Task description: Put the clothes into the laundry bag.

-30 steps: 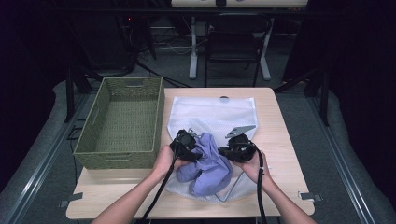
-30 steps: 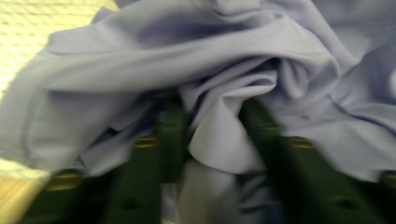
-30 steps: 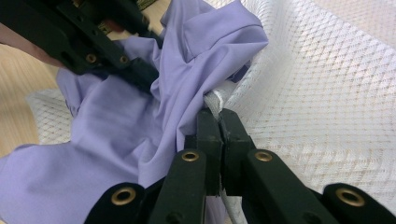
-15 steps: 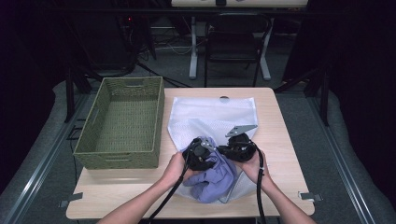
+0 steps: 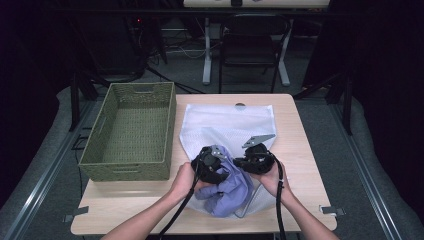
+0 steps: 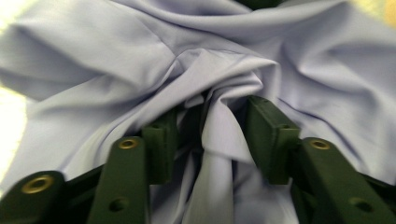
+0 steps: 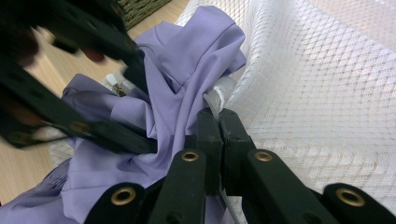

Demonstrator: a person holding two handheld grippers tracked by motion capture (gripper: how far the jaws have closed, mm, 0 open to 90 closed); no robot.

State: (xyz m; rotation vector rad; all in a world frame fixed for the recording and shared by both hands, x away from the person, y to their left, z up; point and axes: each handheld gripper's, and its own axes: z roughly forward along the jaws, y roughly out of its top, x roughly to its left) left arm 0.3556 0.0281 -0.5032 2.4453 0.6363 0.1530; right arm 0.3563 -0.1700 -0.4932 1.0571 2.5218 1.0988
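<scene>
dim room, mostly black around the edges. wooden table [image 5: 300, 145] sits on grey floor [image 5: 370, 170]. a dark chair [image 5: 250, 45] stands behind it, cables [image 5: 175, 50] trail on the floor, metal rails [image 5: 40, 185] run alongside.

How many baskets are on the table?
1: a green woven basket sits on the table's left side, beside the white mesh bag. Nothing shows inside it, though its near wall hides part of the floor.

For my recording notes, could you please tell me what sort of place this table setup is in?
Probably a lab or studio recording bay, not a home: a small wooden table stands on grey carpet among dark surroundings, with a chair and loose cables behind it. On it lie a woven basket, mesh laundry bag and purple garment.
</scene>
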